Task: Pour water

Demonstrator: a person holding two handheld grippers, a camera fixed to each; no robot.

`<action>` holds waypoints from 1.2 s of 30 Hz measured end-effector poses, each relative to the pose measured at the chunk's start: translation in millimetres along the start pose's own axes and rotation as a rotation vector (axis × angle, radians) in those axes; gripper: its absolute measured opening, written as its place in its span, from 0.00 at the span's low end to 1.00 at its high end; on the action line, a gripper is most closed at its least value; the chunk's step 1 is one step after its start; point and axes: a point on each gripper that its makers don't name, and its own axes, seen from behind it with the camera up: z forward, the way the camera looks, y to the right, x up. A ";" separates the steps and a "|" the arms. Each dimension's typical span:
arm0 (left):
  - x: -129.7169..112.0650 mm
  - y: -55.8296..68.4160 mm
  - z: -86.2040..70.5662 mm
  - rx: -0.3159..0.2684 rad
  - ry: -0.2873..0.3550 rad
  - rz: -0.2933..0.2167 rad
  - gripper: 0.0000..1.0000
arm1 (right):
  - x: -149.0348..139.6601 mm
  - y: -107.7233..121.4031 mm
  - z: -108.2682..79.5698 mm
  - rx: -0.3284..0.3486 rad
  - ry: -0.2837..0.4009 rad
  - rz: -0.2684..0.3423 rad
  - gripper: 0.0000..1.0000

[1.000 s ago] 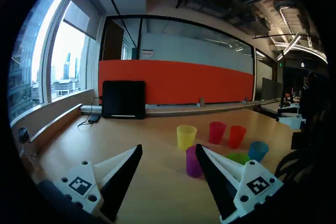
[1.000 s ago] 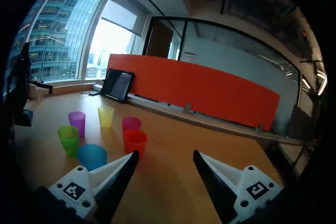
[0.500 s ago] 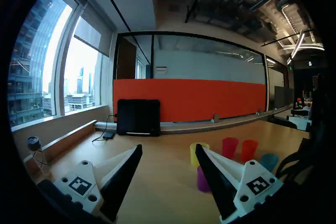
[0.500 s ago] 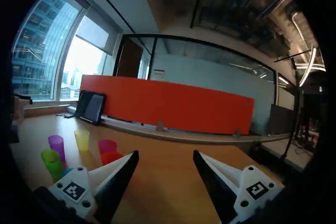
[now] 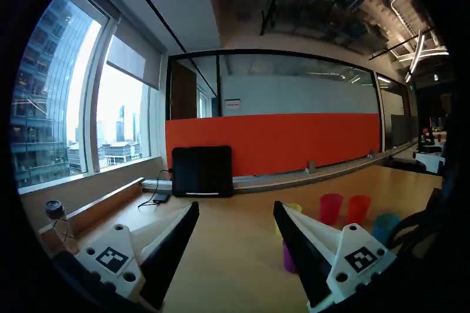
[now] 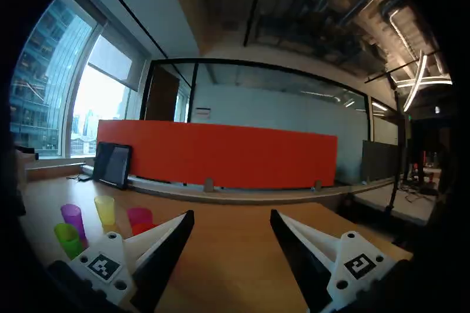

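Several small coloured plastic cups stand in a group on the wooden table. In the left gripper view I see a pink cup point(image 5: 331, 208), an orange cup point(image 5: 358, 208), a blue cup point(image 5: 385, 226), and a yellow cup point(image 5: 292, 209) and a purple cup point(image 5: 288, 258) partly hidden behind my right finger. My left gripper point(image 5: 235, 225) is open with nothing between its fingers. In the right gripper view a purple cup point(image 6: 73, 219), a green cup point(image 6: 69, 239), a yellow cup point(image 6: 106, 209) and a pink cup point(image 6: 140, 216) stand at lower left. My right gripper point(image 6: 231, 232) is open and holds nothing.
A black tablet point(image 5: 202, 171) leans against the orange partition point(image 5: 276, 141) at the table's far edge, with a cable beside it. Large windows point(image 5: 53, 107) run along the left. The wooden table point(image 6: 235, 254) stretches ahead. More desks stand far right.
Both grippers have tilted upward and sunk lower: the cups have slid down in both views and more ceiling shows. Both stay open.
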 end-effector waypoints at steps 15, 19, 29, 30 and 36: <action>-19.3 0.5 6.5 0.034 0.003 0.022 0.94 | -6.1 8.3 -7.0 -0.015 -0.001 0.062 1.00; -27.4 2.6 8.8 0.038 -0.005 0.033 0.94 | -8.3 6.3 -7.9 -0.006 -0.010 0.081 1.00; -42.6 7.1 9.4 0.037 0.001 0.029 0.94 | -0.5 5.4 -9.1 0.003 -0.010 0.135 0.99; -44.7 7.9 9.6 0.035 -0.001 0.027 0.94 | 0.9 4.8 -9.1 0.004 -0.009 0.138 0.99; -52.1 14.1 9.6 0.032 0.004 0.015 0.94 | 3.5 -3.0 -9.0 0.015 -0.004 0.137 0.99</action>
